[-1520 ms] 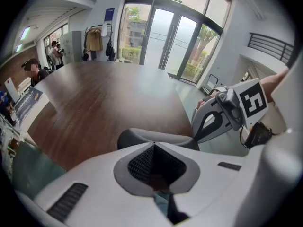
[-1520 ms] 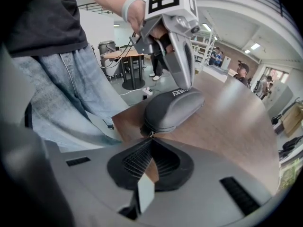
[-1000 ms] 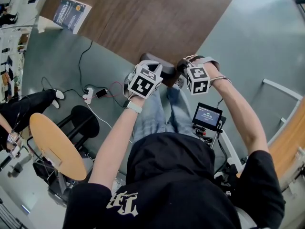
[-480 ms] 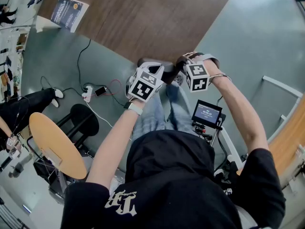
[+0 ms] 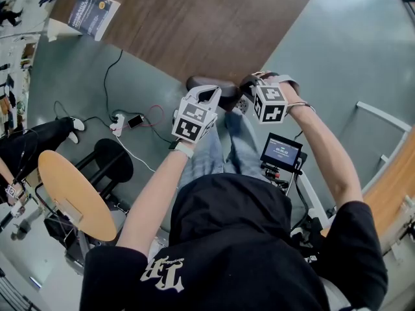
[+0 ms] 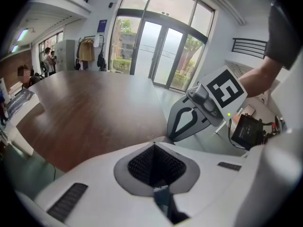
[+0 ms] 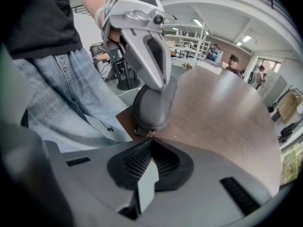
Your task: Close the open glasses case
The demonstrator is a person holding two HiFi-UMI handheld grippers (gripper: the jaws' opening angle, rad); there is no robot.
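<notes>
A dark grey glasses case [image 5: 209, 84] lies on the near corner of the brown table [image 5: 194, 24], its lid down as far as I can see. In the right gripper view the case [image 7: 152, 105] sits just past my jaws. My left gripper [image 5: 206, 97] is shut and its tips rest on the top of the case [image 7: 158, 82]. My right gripper [image 5: 246, 94] is shut too, its tips [image 7: 151, 140] against the case's near end. The left gripper view shows my shut left jaws [image 6: 154, 144] and the right gripper [image 6: 191, 119]; the case is hidden there.
A booklet [image 5: 94, 15] lies at the table's far left corner. Below the table edge are my legs, a small screen unit [image 5: 281, 153], a round wooden stool [image 5: 74, 193] and a power strip with cables [image 5: 120, 125] on the floor. People stand far off in the hall.
My left gripper has tilted, and more of the case shows beyond its tips. The right gripper has held still.
</notes>
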